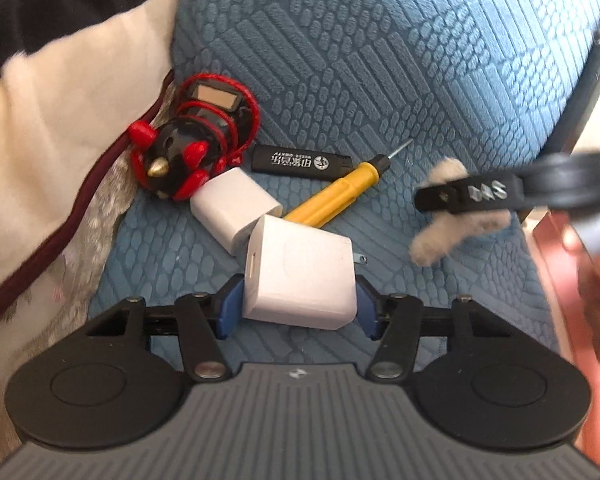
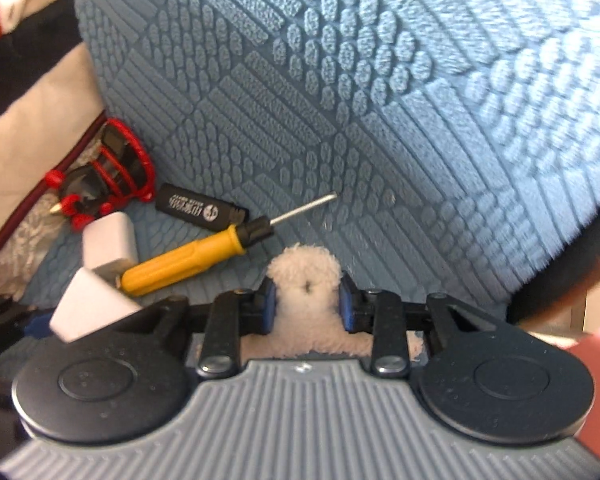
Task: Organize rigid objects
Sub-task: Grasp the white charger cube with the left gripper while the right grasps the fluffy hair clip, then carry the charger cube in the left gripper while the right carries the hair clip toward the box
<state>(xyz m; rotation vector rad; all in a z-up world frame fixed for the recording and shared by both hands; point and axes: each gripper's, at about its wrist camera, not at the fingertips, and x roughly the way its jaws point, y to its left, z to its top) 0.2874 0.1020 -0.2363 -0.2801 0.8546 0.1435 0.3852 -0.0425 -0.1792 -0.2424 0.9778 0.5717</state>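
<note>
Two hand-held grippers work over a blue textured cushion (image 1: 380, 60). Left hand-held gripper (image 1: 298, 300) is clamped on a white charger cube (image 1: 300, 280); right hand-held gripper (image 2: 307, 300) pinches a white fluffy toy (image 2: 306, 280). Nearby lie a yellow screwdriver (image 1: 332, 196) and a black lighter (image 1: 300, 160).

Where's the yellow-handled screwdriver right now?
The yellow-handled screwdriver lies on the blue textured cushion, mid-frame in both wrist views, below the black USB stick, handle end touching the small white charger cube.
</note>
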